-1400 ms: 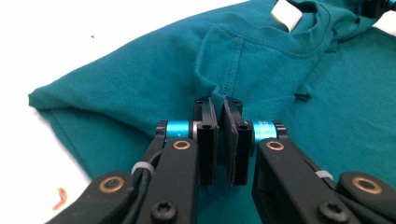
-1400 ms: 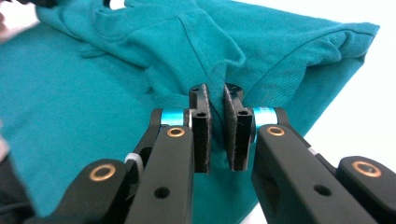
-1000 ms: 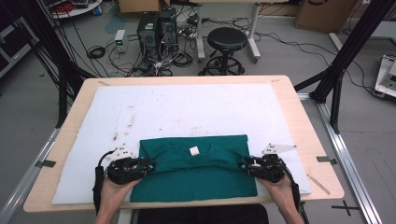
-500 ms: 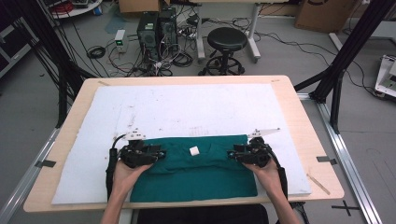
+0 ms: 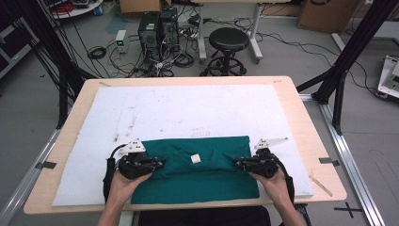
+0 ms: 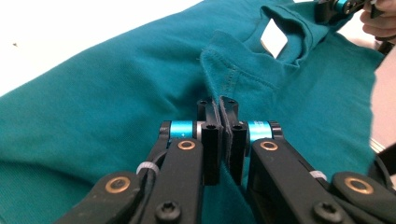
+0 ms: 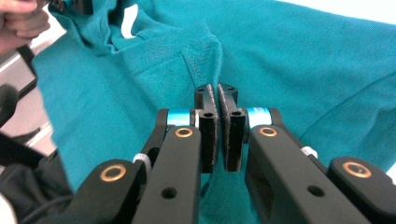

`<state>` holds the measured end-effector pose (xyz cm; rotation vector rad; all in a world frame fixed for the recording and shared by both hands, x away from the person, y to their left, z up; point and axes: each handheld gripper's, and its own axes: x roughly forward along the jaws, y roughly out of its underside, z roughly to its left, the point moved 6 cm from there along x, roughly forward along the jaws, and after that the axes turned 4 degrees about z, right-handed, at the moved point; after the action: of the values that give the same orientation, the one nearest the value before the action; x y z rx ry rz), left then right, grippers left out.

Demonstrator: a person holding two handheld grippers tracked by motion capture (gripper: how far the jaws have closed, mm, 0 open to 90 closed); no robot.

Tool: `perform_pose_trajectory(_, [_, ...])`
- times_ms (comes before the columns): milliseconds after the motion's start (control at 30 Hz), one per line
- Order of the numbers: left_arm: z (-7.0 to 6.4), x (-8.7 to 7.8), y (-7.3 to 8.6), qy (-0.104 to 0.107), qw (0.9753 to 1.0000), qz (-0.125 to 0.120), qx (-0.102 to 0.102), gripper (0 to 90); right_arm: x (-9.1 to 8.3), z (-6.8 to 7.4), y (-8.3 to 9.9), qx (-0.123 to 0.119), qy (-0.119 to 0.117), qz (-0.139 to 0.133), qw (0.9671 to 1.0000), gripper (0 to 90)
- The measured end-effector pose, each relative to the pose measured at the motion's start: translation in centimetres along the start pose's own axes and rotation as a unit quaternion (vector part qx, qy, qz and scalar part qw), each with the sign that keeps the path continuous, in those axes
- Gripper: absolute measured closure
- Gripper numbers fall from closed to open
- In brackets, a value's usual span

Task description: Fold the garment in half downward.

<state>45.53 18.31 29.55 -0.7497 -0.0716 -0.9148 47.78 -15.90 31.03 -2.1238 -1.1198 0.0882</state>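
Note:
A teal T-shirt [image 5: 197, 176] lies on the white foam board [image 5: 188, 110], collar up, with a white label [image 5: 195, 158] at the neck. My left gripper [image 5: 161, 164] is over the shirt's left side, shut on a raised fold of fabric [image 6: 219, 88]. On the shirt's right side my right gripper [image 5: 236, 164] is shut on another fold [image 7: 205, 56]. In the left gripper view the left gripper [image 6: 219, 105] pinches cloth near the label [image 6: 274, 39]. The right gripper [image 7: 217, 93] points toward the collar and label [image 7: 128, 21].
The foam board covers most of the wooden table [image 5: 310, 127]; its far half is bare. Beyond the table stand a black stool [image 5: 229, 40], computer towers [image 5: 157, 26] and floor cables. Black frame posts [image 5: 350, 52] rise at both sides.
Both grippers have moved inward over the shirt, drawing its side edges toward the middle; they rose toward the far edge, then came back slightly. The shirt looks narrower.

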Motion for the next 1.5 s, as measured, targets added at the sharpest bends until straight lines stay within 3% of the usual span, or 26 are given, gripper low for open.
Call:
perform_pose_trajectory(167, [-0.9,0.3,1.4,0.0,0.9997,0.023,0.007,87.8,0.1,0.6,1.4,-0.003,-0.007,0.014,0.9999,86.9])
perform_pose_trajectory(200, [-1.0,0.3,1.5,0.0,0.9996,0.025,0.01,86.5,0.1,0.7,1.5,-0.002,-0.006,0.015,0.9999,82.1])
perform_pose_trajectory(267, [-0.9,0.2,1.3,-0.004,0.9997,0.02,0.009,74.5,0.3,0.7,1.5,-0.001,0.0,0.016,0.9999,71.6])
perform_pose_trajectory(333, [-0.6,0.2,0.7,-0.007,1.0,0.006,-0.002,65.1,0.4,0.8,1.1,-0.002,-0.004,0.01,0.9999,64.4])
perform_pose_trajectory(467, [-0.2,0.6,-0.5,0.007,0.9999,-0.008,-0.01,62.5,1.1,1.0,-0.2,-0.009,-0.004,0.005,0.9999,55.3])
perform_pose_trajectory(567, [-0.1,1.7,-0.6,0.007,0.9999,0.009,-0.012,63.6,2.1,1.1,-0.5,-0.012,0.006,0.022,0.9997,60.8])
perform_pose_trajectory(633, [-0.5,2.1,-0.4,0.021,0.9995,0.022,-0.006,71.2,2.7,1.4,-0.2,-0.018,0.0,0.033,0.9993,73.5])
perform_pose_trajectory(733, [-1.3,1.9,-0.1,0.019,0.9995,0.019,0.013,85.1,2.5,1.9,0.1,-0.029,-0.009,0.031,0.9991,85.6])
perform_pose_trajectory(800, [-1.8,1.4,0.0,0.022,0.9995,0.012,0.018,87.6,2.0,2.1,0.1,-0.031,-0.015,0.023,0.9991,88.1])
perform_pose_trajectory(1000, [-3.5,0.0,0.7,0.04,0.9987,0.0,0.032,88.0,0.6,3.2,1.0,-0.044,-0.033,0.012,0.9984,88.6])
perform_pose_trajectory(1367, [-5.4,-0.6,3.1,0.052,0.9977,0.016,0.041,87.9,0.6,4.8,3.3,-0.061,-0.045,0.036,0.9965,88.2])
perform_pose_trajectory(1433, [-5.5,-0.5,3.5,0.055,0.9974,0.023,0.039,87.3,0.6,4.8,3.6,-0.058,-0.049,0.044,0.9961,84.5])
perform_pose_trajectory(1500, [-5.5,-0.7,3.5,0.057,0.9974,0.023,0.036,79.4,0.5,4.8,3.8,-0.056,-0.055,0.047,0.9958,78.2])
